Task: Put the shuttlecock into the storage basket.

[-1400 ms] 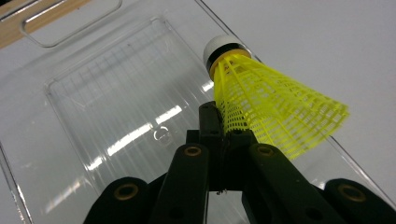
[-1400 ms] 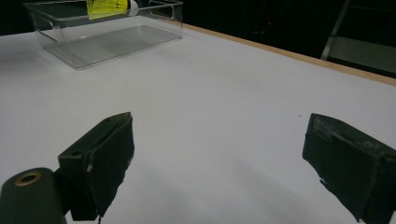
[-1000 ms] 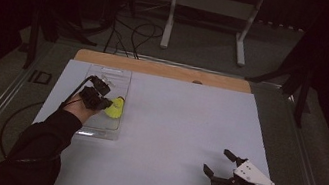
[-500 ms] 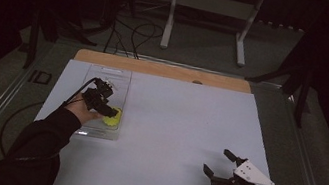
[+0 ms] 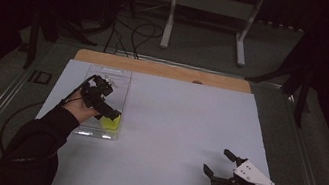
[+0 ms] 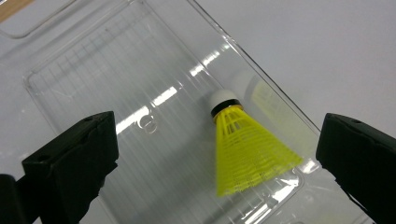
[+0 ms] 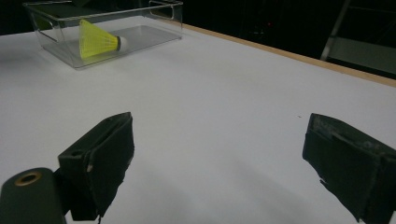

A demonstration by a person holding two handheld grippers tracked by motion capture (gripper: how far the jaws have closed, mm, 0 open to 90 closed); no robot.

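A yellow shuttlecock (image 5: 111, 122) with a white cork lies on its side in the near end of a clear plastic tray (image 5: 105, 70) at the table's left. My left gripper (image 5: 109, 112) hovers just over it. Its jaws have just been opening and now stand wide apart, touching nothing. In the left gripper view the shuttlecock (image 6: 243, 149) rests on the tray floor (image 6: 116, 84) below my left gripper (image 6: 219, 140). At the front right my right gripper (image 5: 215, 162) sits open and low over the white sheet. In the right gripper view my right gripper (image 7: 226, 140) is bare, with the shuttlecock (image 7: 95, 42) and the tray (image 7: 107, 11) far off.
A white sheet (image 5: 172, 124) covers the table, with a wooden strip (image 5: 166, 70) along its far edge. A metal stand (image 5: 212, 9) and cables lie on the floor beyond. A cable trails from the left gripper over the table's left side.
The left jaws went from shut on the shuttlecock to wide open. The shuttlecock dropped from them onto the tray floor, toward the near end. The right gripper has stayed put.
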